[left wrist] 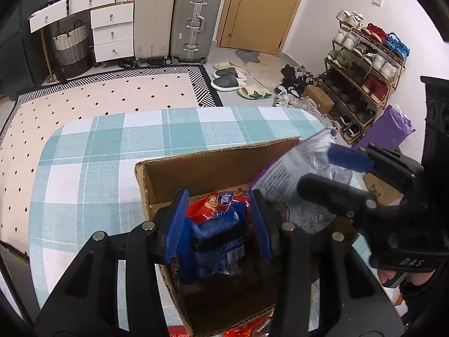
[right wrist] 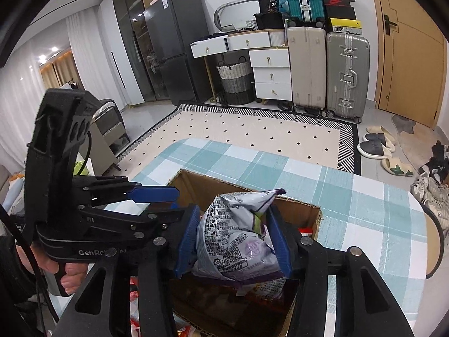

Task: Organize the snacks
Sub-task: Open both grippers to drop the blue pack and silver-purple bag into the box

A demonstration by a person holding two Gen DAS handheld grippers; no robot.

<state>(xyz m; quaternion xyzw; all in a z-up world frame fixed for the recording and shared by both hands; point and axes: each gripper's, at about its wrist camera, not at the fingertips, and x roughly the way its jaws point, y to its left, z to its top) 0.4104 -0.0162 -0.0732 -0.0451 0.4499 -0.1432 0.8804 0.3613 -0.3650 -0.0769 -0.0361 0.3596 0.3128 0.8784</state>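
An open cardboard box [left wrist: 196, 165] stands on the checked tablecloth; it also shows in the right wrist view [right wrist: 297, 210]. My left gripper [left wrist: 217, 224] is shut on a blue snack packet [left wrist: 216, 238] and holds it inside the box, above a red snack bag [left wrist: 221, 199]. My right gripper [right wrist: 234, 241] is shut on a silver and purple snack bag [right wrist: 238, 236] over the box's right side. That bag [left wrist: 294, 165] and the right gripper [left wrist: 331, 168] show at the right in the left wrist view. The left gripper [right wrist: 168, 199] shows at the left in the right wrist view.
The table [left wrist: 98, 154] has a teal and white checked cloth. Red snack packets [left wrist: 247, 330] lie at the box's near side. A shoe rack [left wrist: 364, 70], slippers [left wrist: 227, 81], suitcases [right wrist: 328, 73], a drawer chest [right wrist: 269, 67] and a patterned rug [right wrist: 252, 134] are beyond the table.
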